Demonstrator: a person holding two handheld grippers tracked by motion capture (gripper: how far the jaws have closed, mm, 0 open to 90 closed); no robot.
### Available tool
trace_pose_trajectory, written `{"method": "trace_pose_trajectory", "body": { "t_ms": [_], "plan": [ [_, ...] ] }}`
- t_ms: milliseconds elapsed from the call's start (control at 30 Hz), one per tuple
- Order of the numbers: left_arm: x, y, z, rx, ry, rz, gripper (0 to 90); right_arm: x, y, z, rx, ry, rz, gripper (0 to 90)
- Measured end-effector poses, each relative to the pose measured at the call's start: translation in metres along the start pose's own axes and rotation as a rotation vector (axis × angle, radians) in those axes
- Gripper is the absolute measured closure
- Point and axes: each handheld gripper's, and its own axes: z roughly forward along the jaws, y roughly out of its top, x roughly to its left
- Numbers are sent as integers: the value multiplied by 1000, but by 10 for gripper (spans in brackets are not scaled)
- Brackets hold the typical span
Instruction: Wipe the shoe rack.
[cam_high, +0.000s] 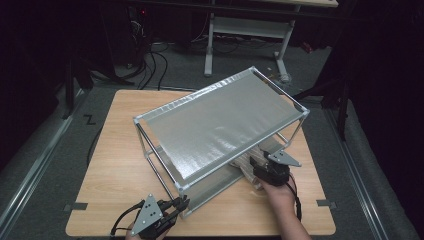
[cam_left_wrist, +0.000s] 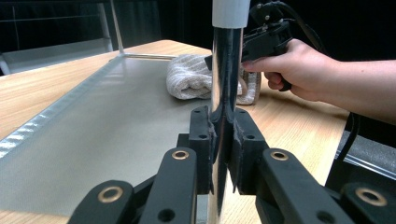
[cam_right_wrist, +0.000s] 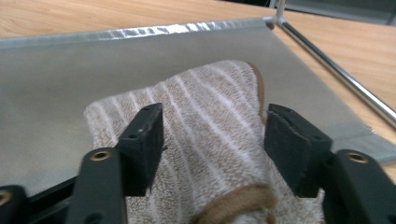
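Note:
A metal rack with two grey fabric shelves (cam_high: 220, 125) stands slantwise on the wooden table. My left gripper (cam_high: 182, 204) is at the rack's near corner, shut on the upright chrome post (cam_left_wrist: 227, 70); both pads (cam_left_wrist: 205, 135) press against it. A folded beige towel with pale stripes (cam_right_wrist: 210, 135) lies on the lower shelf (cam_right_wrist: 56, 84) near its right end. My right gripper (cam_right_wrist: 215, 123) reaches in over the towel (cam_high: 247, 167), open, one jaw on each side of the fold and not squeezing it. The left gripper view shows the towel (cam_left_wrist: 189, 79) beside the right gripper (cam_left_wrist: 266, 35) and its hand.
The rack covers most of the table (cam_high: 115, 150). A thin chrome rail (cam_right_wrist: 336, 74) runs along the lower shelf's far side. Bare wood shows left of the rack and along the front edge. Beyond the table stand a white desk frame (cam_high: 245, 30) and floor cables.

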Motion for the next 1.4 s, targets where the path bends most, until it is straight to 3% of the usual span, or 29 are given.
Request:
{"method": "trace_pose_trajectory", "body": {
  "t_ms": [167, 367, 500, 667, 933, 1033, 1167, 1400],
  "plan": [
    [0, 0, 0, -1, -2, -5, 806, 9, -2, -6, -4, 23, -72, 365],
    [0, 0, 0, -1, -4, -8, 805, 11, -13, 4, 95, 24, -118, 298],
    [0, 0, 0, -3, -5, -10, 805, 12, -16, 7, 129, 32, -132, 313],
    [0, -1, 0, -5, -2, -13, 804, 8, -19, 12, 137, 73, -88, 425],
    [0, -1, 0, -7, -1, -16, 805, 10, -19, 12, 126, 72, -74, 662],
    [0, -1, 1, -7, -3, -20, 805, 10, -15, 13, 114, 69, -81, 693],
    [-2, -1, 2, -8, -9, -21, 805, 8, -1, 13, 56, 31, -64, 695],
    [-2, -1, 3, -9, -13, -20, 805, 0, 6, 33, 94, -42, -48, 690]
  ]
}}
